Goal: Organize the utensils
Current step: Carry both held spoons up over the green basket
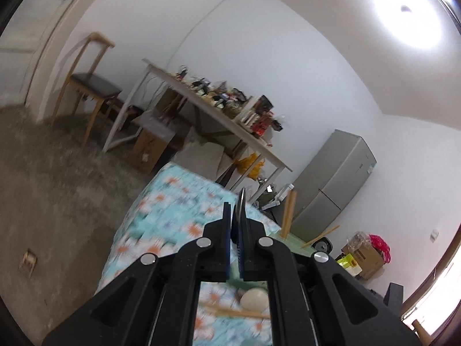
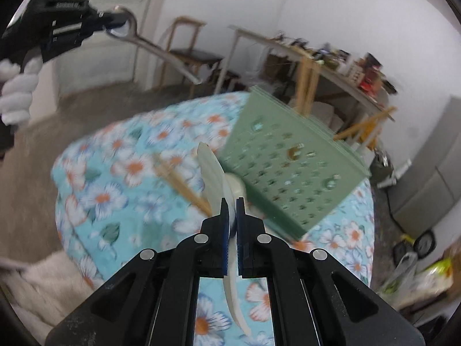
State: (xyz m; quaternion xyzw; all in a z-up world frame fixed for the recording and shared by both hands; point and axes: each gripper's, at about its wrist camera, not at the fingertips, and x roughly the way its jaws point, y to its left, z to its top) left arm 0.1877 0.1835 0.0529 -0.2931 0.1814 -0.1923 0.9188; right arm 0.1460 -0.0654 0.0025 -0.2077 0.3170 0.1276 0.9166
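My left gripper (image 1: 234,219) is shut on a metal spoon (image 1: 241,201), seen edge-on between the pads. In the right wrist view the left gripper (image 2: 106,26) holds that metal spoon (image 2: 161,53) high at the upper left, handle slanting down-right. My right gripper (image 2: 232,210) is shut on a white plastic spoon (image 2: 214,170), held above the floral tablecloth (image 2: 115,173). A green perforated utensil holder (image 2: 288,158) stands just right of it with wooden chopsticks (image 2: 306,86) standing in it. A loose pair of chopsticks (image 2: 181,186) lies on the cloth.
A white spoon bowl (image 1: 253,297) and chopsticks (image 1: 239,312) lie on the cloth below the left gripper. A cluttered white table (image 1: 230,121), a wooden chair (image 1: 89,83), a grey fridge (image 1: 334,184) and boxes (image 1: 366,256) stand beyond.
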